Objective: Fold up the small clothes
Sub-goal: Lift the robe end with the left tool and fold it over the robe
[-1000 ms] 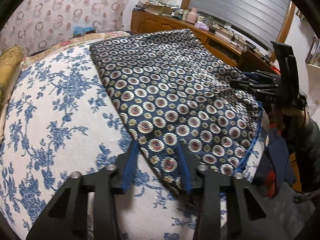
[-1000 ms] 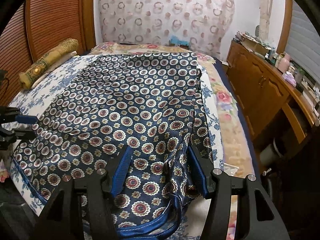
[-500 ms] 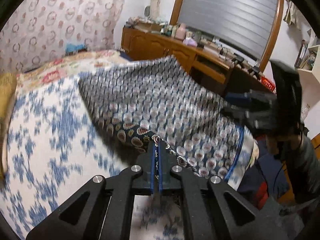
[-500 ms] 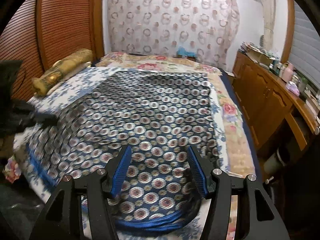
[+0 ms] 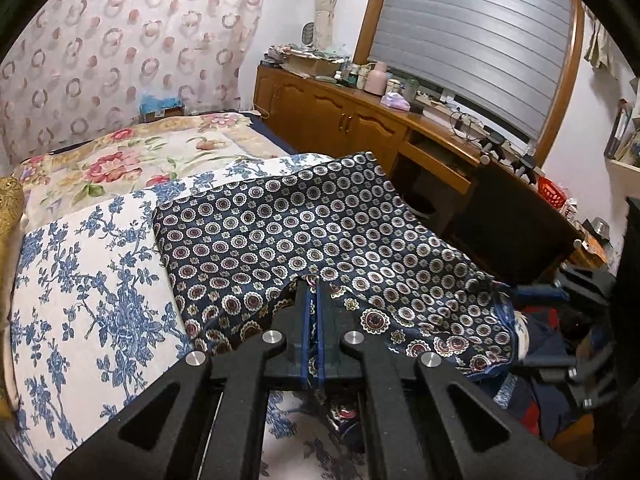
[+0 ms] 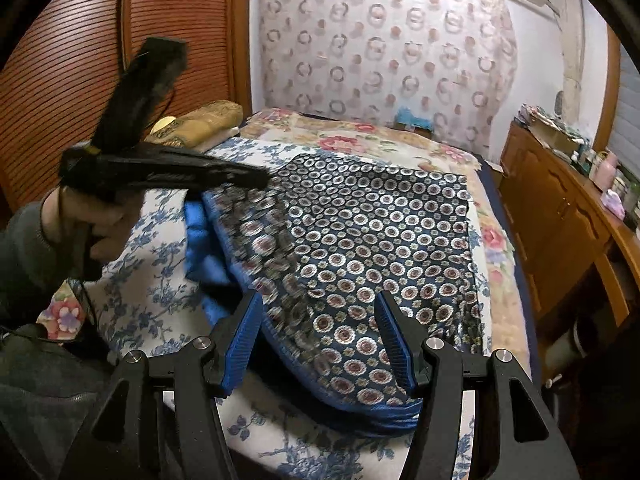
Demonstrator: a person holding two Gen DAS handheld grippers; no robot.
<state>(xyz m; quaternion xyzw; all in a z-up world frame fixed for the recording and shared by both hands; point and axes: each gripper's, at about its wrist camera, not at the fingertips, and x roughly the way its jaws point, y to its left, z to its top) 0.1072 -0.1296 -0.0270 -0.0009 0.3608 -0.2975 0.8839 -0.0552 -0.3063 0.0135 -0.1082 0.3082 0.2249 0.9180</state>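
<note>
Between our left gripper's (image 5: 313, 292) pads: a pinch of the patterned cloth's (image 5: 320, 236) near corner, jaws fully closed on it, corner lifted. The rest of the cloth runs ahead and to the right of that tool across the floral bedspread (image 5: 92, 280). Our right gripper (image 6: 318, 340) stands half open, straddling the blue-trimmed near edge without pinching it. Next fold likely goes forward, away from both tools; left is the only hand gripping.

Looked down along each pair of jaws, close over the patterned cloth (image 5: 304, 220) on the bed (image 5: 80, 280), left view toward the wooden cabinets (image 5: 340, 120), right toward the curtain (image 6: 380, 52), both sharing cloth, bed and curtain.
</note>
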